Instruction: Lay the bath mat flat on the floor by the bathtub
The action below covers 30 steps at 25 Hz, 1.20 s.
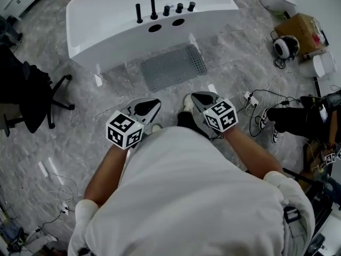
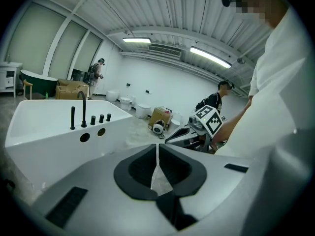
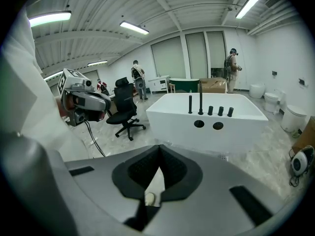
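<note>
The grey studded bath mat (image 1: pixel 173 66) lies flat on the marble floor, right against the front of the white bathtub (image 1: pixel 122 23). I stand just behind the mat. My left gripper (image 1: pixel 154 103) is held at waist height, its jaws shut on nothing. My right gripper (image 1: pixel 196 96) is beside it, also shut and empty. In the left gripper view the shut left gripper (image 2: pixel 157 147) points past the bathtub (image 2: pixel 44 129), with the right gripper (image 2: pixel 194 130) off to one side. In the right gripper view the closed right gripper (image 3: pixel 159 150) faces the bathtub (image 3: pixel 206 119).
A black office chair (image 1: pixel 32 97) stands to the left. To the right are a power strip with cables (image 1: pixel 256 97), headphones (image 1: pixel 285 47), a cardboard box (image 1: pixel 305 30) and a person's dark legs (image 1: pixel 290 119). More people stand far off in the room.
</note>
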Each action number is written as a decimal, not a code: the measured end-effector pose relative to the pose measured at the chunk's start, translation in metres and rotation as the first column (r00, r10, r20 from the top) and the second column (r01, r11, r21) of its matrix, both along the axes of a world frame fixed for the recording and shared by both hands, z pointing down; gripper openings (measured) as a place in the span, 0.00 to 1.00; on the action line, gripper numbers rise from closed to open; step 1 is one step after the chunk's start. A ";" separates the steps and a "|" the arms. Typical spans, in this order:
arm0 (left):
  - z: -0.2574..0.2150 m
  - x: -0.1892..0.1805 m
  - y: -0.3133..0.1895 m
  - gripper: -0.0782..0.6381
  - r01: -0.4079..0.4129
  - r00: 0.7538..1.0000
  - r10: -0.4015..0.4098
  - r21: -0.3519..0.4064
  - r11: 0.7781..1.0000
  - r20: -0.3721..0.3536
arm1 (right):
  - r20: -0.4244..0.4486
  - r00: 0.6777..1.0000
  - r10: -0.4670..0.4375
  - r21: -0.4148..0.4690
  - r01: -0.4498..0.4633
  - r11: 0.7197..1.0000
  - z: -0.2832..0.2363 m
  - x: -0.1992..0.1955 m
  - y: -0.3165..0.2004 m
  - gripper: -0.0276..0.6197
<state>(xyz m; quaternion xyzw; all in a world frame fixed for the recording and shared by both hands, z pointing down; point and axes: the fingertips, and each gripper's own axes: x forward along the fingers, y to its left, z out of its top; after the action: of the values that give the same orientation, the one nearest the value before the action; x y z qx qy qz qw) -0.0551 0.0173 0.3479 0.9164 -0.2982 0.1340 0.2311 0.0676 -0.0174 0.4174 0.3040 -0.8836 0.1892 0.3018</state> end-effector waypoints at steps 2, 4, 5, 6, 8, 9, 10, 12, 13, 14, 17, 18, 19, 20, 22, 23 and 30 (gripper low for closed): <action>0.000 0.001 0.002 0.15 -0.001 1.000 0.001 0.002 1.000 -0.002 | 0.003 1.000 -0.002 0.004 0.002 1.000 -0.002 -0.001 0.000 0.06; 0.001 0.000 0.003 0.15 -0.001 1.000 0.001 0.002 1.000 -0.002 | 0.002 1.000 -0.009 0.002 0.009 1.000 -0.001 -0.003 0.001 0.06; 0.001 -0.001 0.002 0.15 0.002 1.000 -0.002 0.002 1.000 -0.004 | 0.002 1.000 -0.013 0.002 0.013 1.000 -0.002 -0.004 0.001 0.06; 0.001 -0.003 0.001 0.15 0.006 1.000 -0.006 0.002 1.000 -0.005 | 0.002 1.000 -0.017 0.003 0.017 1.000 -0.003 -0.006 -0.001 0.06; 0.000 -0.006 -0.001 0.15 0.013 1.000 -0.013 0.001 1.000 -0.009 | 0.002 1.000 -0.021 0.006 0.021 1.000 -0.004 -0.010 -0.003 0.06; 0.001 -0.007 -0.001 0.15 0.015 1.000 -0.015 -0.001 1.000 -0.011 | 0.001 1.000 -0.022 0.006 0.022 1.000 -0.004 -0.011 -0.004 0.06; 0.001 -0.008 0.000 0.15 0.016 1.000 -0.016 -0.003 1.000 -0.013 | 0.000 1.000 -0.023 0.005 0.023 1.000 -0.004 -0.012 -0.004 0.06; 0.002 -0.011 0.001 0.15 0.018 1.000 -0.019 -0.008 1.000 -0.013 | -0.001 1.000 -0.025 0.004 0.025 1.000 -0.005 -0.013 -0.004 0.06; 0.003 -0.013 0.001 0.15 0.021 1.000 -0.021 -0.010 1.000 -0.013 | -0.002 1.000 -0.028 0.004 0.028 1.000 -0.005 -0.015 -0.004 0.06; 0.004 -0.015 0.000 0.15 0.024 1.000 -0.024 -0.013 1.000 -0.013 | -0.002 1.000 -0.031 0.005 0.031 1.000 -0.006 -0.016 -0.005 0.06; 0.007 -0.020 0.000 0.15 0.029 0.999 -0.029 -0.019 0.999 -0.012 | -0.004 0.999 -0.032 0.004 0.032 0.999 -0.004 -0.018 -0.006 0.06; 0.008 -0.021 0.000 0.15 0.029 0.999 -0.029 -0.020 0.999 -0.013 | -0.006 1.000 -0.030 0.003 0.030 1.000 -0.003 -0.018 -0.005 0.06; 0.008 -0.021 0.000 0.15 0.029 1.000 -0.029 -0.020 0.999 -0.013 | -0.007 1.000 -0.029 0.003 0.029 1.000 -0.002 -0.018 -0.005 0.05; 0.008 -0.021 0.001 0.15 0.027 1.000 -0.027 -0.020 0.999 -0.013 | -0.008 1.000 -0.027 0.003 0.028 1.000 -0.002 -0.018 -0.004 0.05; 0.008 -0.021 0.002 0.15 0.022 1.000 -0.022 -0.020 1.000 -0.013 | -0.009 1.000 -0.025 0.005 0.025 1.000 -0.003 -0.018 -0.003 0.05; 0.008 -0.021 0.002 0.15 0.019 1.000 -0.019 -0.020 1.000 -0.013 | -0.009 1.000 -0.024 0.006 0.024 1.000 -0.003 -0.018 -0.002 0.05; 0.008 -0.022 0.002 0.15 0.017 1.000 -0.018 -0.024 1.000 -0.012 | -0.015 1.000 -0.019 -0.001 0.019 1.000 -0.001 -0.016 0.000 0.05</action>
<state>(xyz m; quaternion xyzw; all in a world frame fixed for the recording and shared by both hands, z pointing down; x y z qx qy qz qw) -0.0769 0.0194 0.3563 0.9117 -0.3031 0.1299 0.2452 0.0519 -0.0171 0.4159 0.2970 -0.8839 0.1844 0.3106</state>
